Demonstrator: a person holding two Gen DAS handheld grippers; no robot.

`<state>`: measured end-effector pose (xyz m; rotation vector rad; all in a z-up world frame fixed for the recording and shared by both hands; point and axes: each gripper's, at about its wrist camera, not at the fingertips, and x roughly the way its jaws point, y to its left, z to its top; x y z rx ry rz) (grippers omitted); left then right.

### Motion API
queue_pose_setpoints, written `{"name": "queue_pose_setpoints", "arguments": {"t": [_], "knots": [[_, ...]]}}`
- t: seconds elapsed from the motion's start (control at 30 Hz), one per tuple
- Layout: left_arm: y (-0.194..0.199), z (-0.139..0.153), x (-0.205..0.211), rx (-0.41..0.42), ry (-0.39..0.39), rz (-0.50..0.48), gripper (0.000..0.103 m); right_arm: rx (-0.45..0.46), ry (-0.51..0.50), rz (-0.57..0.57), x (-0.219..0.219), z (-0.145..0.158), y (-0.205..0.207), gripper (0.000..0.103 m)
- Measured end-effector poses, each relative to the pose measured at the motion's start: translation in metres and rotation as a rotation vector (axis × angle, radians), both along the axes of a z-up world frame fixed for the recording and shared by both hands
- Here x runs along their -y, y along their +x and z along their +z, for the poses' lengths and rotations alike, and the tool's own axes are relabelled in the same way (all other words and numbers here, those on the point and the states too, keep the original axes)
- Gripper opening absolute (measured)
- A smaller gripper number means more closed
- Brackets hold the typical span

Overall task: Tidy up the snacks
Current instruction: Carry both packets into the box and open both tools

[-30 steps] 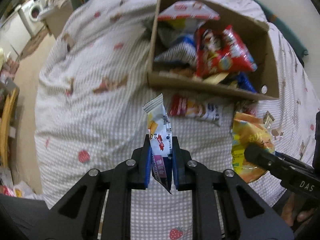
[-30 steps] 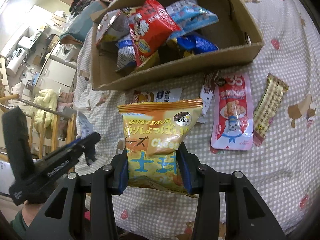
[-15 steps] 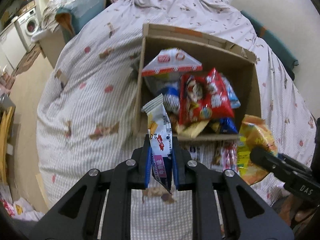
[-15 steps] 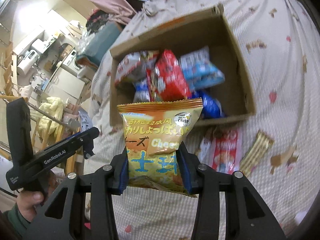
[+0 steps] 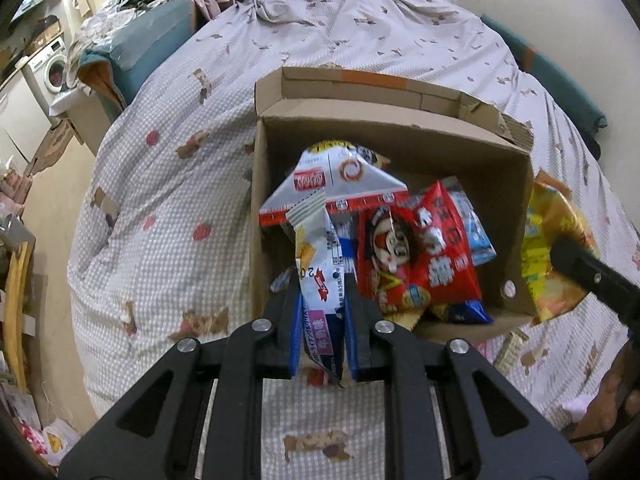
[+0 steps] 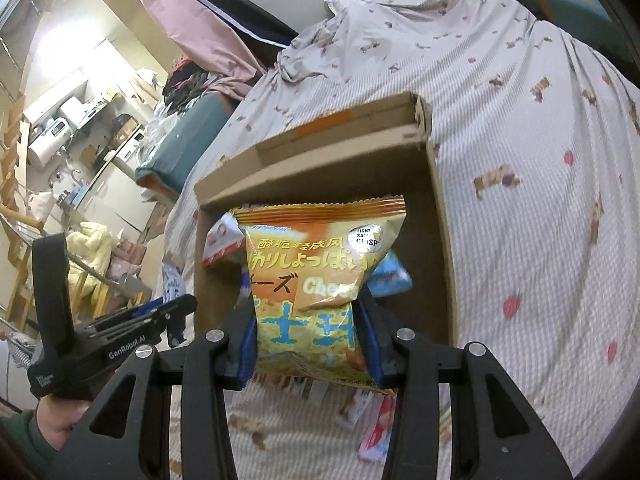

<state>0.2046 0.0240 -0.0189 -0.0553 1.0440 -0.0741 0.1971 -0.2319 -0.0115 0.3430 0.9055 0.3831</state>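
The cardboard box [image 5: 400, 148] on the bed [image 5: 168, 184] is already holding several snacks. The left gripper [image 5: 322, 320] is clamping a slim white snack packet [image 5: 320, 268], the right gripper [image 6: 310, 332] a yellow cheese crisps bag [image 6: 316, 276], both above the box; a few packets [image 6: 376, 432] are lying outside.

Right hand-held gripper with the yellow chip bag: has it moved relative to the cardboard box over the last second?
Yes. The right hand-held gripper carried the yellow chip bag from the bedspread in front of the cardboard box up toward its opening.

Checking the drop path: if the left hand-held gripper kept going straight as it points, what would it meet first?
Probably the snacks piled in the cardboard box, likely the red packet; depth is unclear. The left hand-held gripper holds a white snack bar.
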Motion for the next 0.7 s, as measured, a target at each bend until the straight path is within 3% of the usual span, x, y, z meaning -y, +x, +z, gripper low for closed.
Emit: {"name": "queue_pose_setpoints", "arguments": {"t": [0.17, 0.7], "knots": [[0.005, -0.005, 0.000, 0.056, 0.034, -0.016, 0.014, 0.009, -0.033, -0.016, 0.007, -0.004, 0.025, 0.044], [0.020, -0.027, 0.008, 0.011, -0.009, -0.045, 0.015, -0.023, -0.111, 0.003, -0.003, -0.031, 0.058, 0.044]]}}
